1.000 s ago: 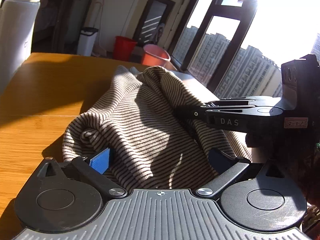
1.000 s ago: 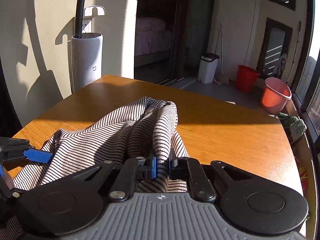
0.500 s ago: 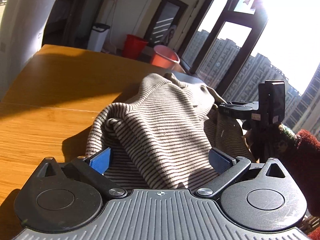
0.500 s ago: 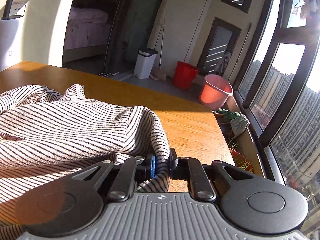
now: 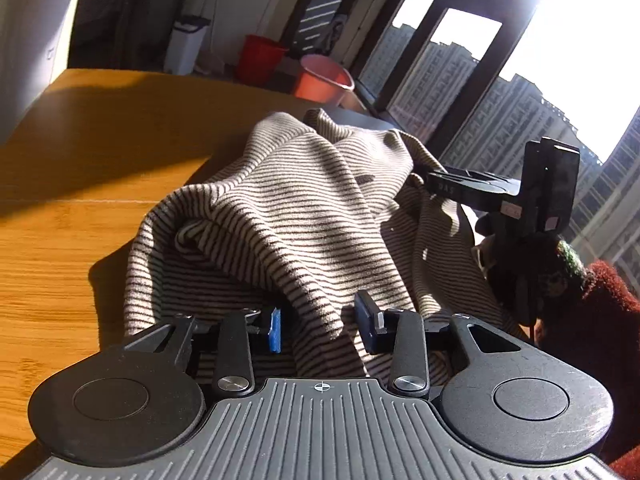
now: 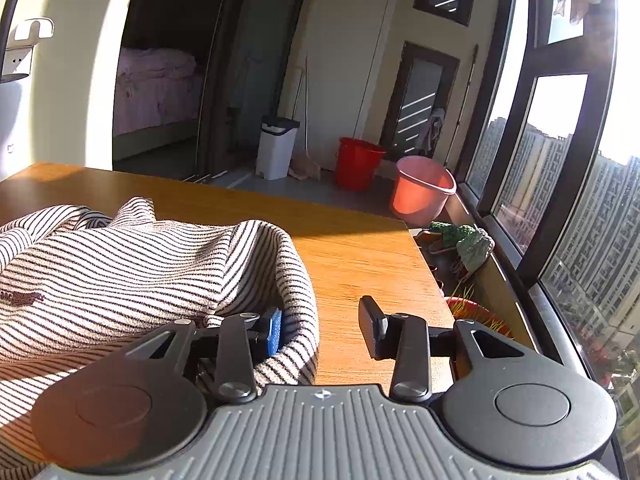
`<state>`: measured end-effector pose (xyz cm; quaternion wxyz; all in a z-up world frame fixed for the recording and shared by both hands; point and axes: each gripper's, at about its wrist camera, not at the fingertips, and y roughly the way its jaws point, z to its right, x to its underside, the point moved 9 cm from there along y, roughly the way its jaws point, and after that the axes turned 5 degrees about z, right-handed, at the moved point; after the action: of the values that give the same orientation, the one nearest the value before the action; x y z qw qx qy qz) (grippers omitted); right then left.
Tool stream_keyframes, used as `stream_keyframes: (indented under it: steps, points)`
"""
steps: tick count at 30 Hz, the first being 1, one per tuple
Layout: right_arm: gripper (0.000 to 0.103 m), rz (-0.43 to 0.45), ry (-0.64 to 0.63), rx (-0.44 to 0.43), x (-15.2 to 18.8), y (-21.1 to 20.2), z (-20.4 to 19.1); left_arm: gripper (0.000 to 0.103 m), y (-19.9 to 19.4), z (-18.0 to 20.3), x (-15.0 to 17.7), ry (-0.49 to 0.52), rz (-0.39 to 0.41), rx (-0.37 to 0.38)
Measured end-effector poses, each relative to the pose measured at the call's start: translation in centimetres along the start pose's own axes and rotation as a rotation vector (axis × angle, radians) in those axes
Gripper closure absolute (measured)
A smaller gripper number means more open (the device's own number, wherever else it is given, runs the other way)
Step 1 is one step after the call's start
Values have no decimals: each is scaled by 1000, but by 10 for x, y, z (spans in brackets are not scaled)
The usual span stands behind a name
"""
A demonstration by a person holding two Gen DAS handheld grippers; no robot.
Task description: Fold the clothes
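Observation:
A black-and-white striped garment (image 5: 304,216) lies bunched on the wooden table (image 5: 60,216); it also shows in the right wrist view (image 6: 132,264). My left gripper (image 5: 322,322) is partly closed, with a fold of the garment between its fingers but a gap still showing. My right gripper (image 6: 324,326) is open; a fold of the garment drapes over its left finger (image 6: 274,330), the right finger stands free above the table. The right gripper also shows in the left wrist view (image 5: 500,192) at the garment's far right.
The table's right edge (image 6: 424,256) runs along a window sill with plants (image 6: 468,240). A red bucket (image 6: 358,164), a pink bucket (image 6: 422,190) and a white bin (image 6: 276,148) stand on the floor beyond. A white appliance (image 5: 24,64) stands left of the table.
My right gripper has opened and let go of the garment fold. My left gripper's fingers have closed in from wide open around a fold. Both views have swung toward the window.

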<state>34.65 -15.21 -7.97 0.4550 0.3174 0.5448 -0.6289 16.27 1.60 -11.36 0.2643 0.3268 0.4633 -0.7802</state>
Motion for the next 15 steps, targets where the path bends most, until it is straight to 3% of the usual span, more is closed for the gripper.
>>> stream_keyframes:
  steps: [5, 10, 12, 15]
  points:
    - [62, -4, 10, -1, -3, 1, 1, 88, -11, -11, -37, -3, 104, -31]
    - [62, -8, 9, -5, -5, 3, 0, 88, -42, -73, -97, -104, 290, -169]
    - [62, -11, 7, -7, -5, 4, 0, 88, -43, -99, -107, -166, 296, -181]
    - [61, -12, 4, -6, -4, 4, -1, 86, -29, -130, -105, -219, 245, -186]
